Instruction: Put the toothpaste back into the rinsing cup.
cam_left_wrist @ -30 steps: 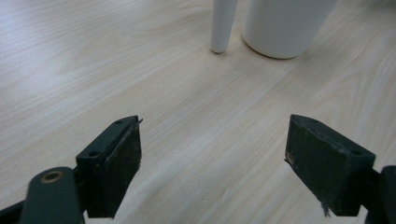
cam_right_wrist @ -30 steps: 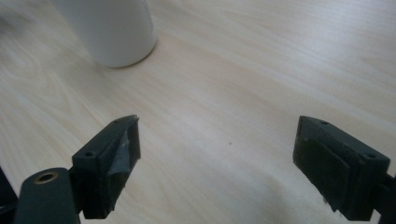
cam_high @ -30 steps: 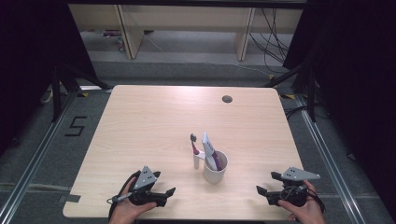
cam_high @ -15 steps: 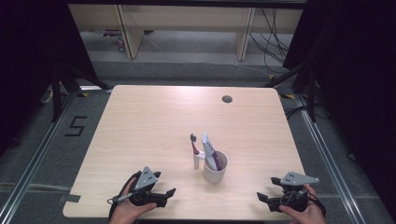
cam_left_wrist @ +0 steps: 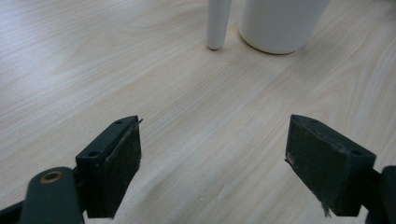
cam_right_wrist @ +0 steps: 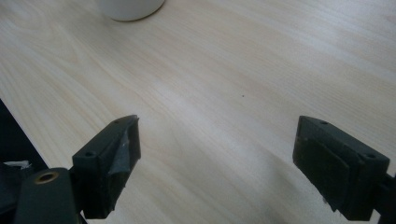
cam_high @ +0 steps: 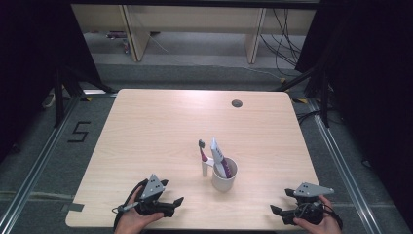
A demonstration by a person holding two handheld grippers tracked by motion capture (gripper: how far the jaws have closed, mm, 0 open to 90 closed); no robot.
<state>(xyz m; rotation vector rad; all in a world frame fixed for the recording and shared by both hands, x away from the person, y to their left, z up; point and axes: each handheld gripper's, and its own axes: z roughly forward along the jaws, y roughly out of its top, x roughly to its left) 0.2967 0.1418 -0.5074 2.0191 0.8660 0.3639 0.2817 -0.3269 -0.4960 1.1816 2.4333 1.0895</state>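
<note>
A white cup [cam_high: 224,179] stands right of centre on the wooden table [cam_high: 160,131], with a white and purple tube [cam_high: 217,153] sticking out of it. A toothbrush [cam_high: 202,155] leans on the cup's outer left side, its white handle end [cam_left_wrist: 218,23] resting on the table beside the cup [cam_left_wrist: 280,23]. My left gripper [cam_high: 171,192] rests near the front edge, left of the cup, open [cam_left_wrist: 212,168] and empty, and points at the cup. My right gripper [cam_high: 280,201] sits at the front right, open [cam_right_wrist: 217,170] over bare wood, with the cup's base [cam_right_wrist: 130,8] far off.
A dark round grommet hole [cam_high: 236,103] lies near the table's far right corner. The table's front edge [cam_right_wrist: 18,135] runs just left of the right gripper's jaw. Shelving legs and cables stand on the floor beyond the table.
The right gripper has drawn back slightly toward the front edge of the table. The left gripper, cup and toothbrush have stayed where they were.
</note>
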